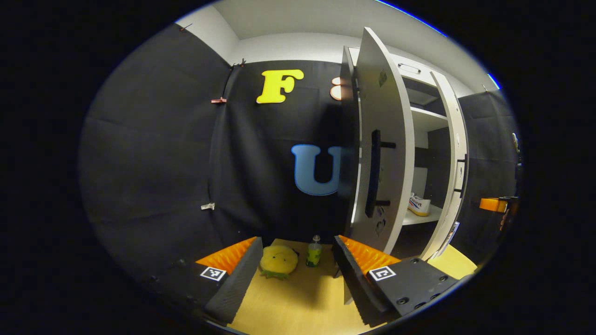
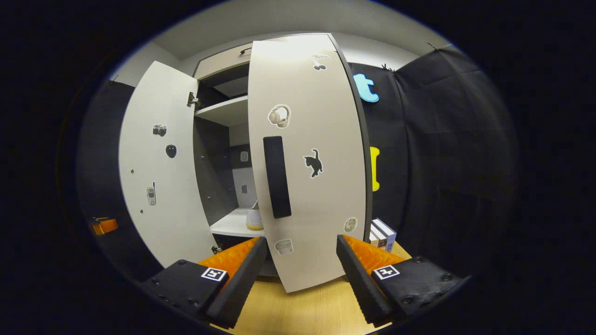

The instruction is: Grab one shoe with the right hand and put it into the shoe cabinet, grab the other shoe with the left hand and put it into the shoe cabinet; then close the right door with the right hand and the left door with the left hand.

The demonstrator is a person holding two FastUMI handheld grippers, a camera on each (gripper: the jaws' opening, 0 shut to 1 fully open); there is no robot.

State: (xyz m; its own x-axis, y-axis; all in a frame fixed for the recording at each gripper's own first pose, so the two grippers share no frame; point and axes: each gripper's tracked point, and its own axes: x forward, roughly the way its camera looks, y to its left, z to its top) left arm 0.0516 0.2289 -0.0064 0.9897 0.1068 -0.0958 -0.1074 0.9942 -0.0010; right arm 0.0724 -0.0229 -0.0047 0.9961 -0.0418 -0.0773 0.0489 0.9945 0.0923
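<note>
both sets of jaws are held wide with nothing between them: the left gripper (image 1: 298,274) faces the edge of the left door (image 1: 382,153), the right gripper (image 2: 300,274) faces the right door (image 2: 307,158) near its handle (image 2: 277,177). a shoe (image 1: 419,205) is seen resting on the low shelf (image 1: 421,217) inside the shoe cabinet (image 2: 223,111) (a second one cannot be made out). the stowing step is judged done or nearly so; both doors stand partly open, so both closings are left.
</note>
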